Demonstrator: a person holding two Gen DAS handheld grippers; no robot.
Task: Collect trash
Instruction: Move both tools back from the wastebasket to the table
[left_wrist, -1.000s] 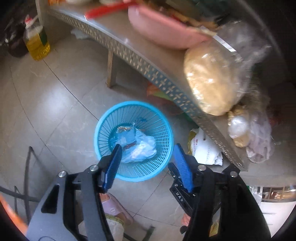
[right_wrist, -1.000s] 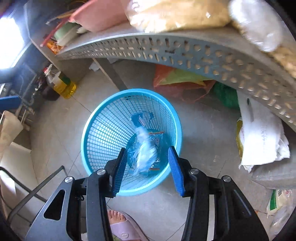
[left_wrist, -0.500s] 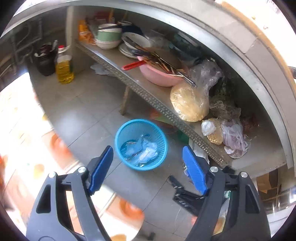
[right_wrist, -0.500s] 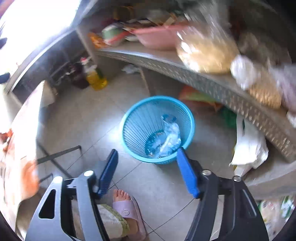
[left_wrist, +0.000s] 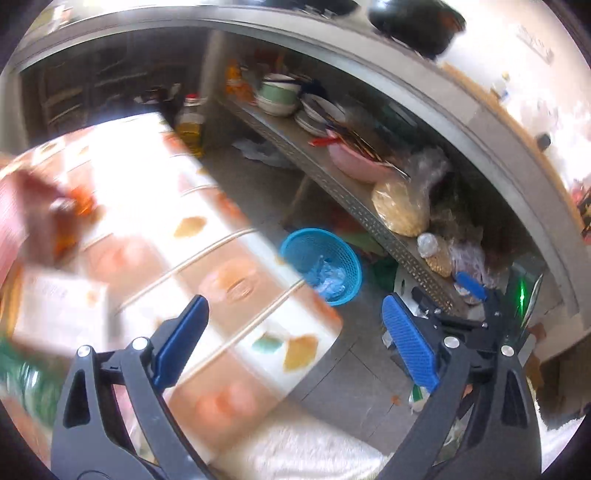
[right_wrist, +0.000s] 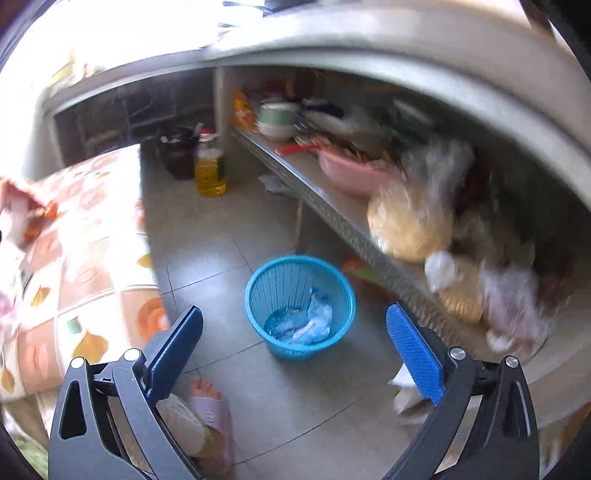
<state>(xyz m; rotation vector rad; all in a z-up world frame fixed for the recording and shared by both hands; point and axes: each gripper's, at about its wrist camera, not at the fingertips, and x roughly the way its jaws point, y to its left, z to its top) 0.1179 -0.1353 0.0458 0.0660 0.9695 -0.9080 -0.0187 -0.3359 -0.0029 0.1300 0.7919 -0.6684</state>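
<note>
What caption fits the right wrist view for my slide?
Open right tool, nothing between its fingers, above a blue basket of crumpled plastic trash beside a cluttered metal shelf.

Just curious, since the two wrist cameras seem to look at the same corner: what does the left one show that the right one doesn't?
Only the left wrist view shows the other gripper's blue fingers by the shelf, and a green light. Only the right wrist view shows a foot in a pink slipper. Both show the blue basket holding crumpled plastic, the pink basin and the oil bottle.
</note>
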